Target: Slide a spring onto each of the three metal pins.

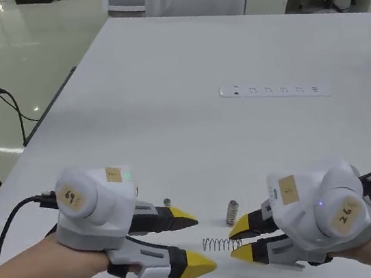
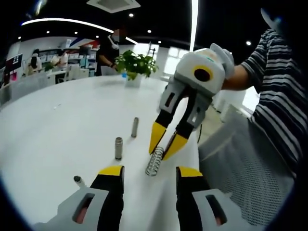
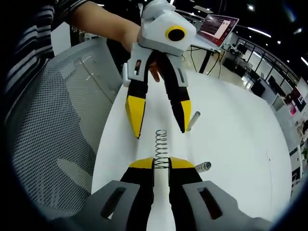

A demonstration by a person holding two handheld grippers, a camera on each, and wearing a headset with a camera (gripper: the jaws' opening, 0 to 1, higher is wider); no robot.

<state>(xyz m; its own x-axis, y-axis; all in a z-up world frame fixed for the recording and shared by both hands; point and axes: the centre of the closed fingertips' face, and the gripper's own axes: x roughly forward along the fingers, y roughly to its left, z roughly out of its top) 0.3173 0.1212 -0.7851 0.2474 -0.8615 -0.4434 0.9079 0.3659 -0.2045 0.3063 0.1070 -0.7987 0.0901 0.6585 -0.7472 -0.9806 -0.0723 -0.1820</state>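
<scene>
Right hand-held gripper (image 1: 233, 242) pinches one end of the spring (image 1: 217, 244), which points straight at the open left hand-held gripper (image 1: 203, 240).

Head view: I look down, close, on the white worktop (image 1: 163, 80).
Gripper views: low, near, facing each other.
Shared by all: thin steel coil spring (image 1: 221, 244).

Spring (image 1: 221, 244) — shiny metal wire, table (image 1: 163, 80) — matt white

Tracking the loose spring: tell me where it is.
Head view, low centre: the spring sits between the tips of the right gripper, pointing toward the left gripper, with a pin just behind it.
</scene>
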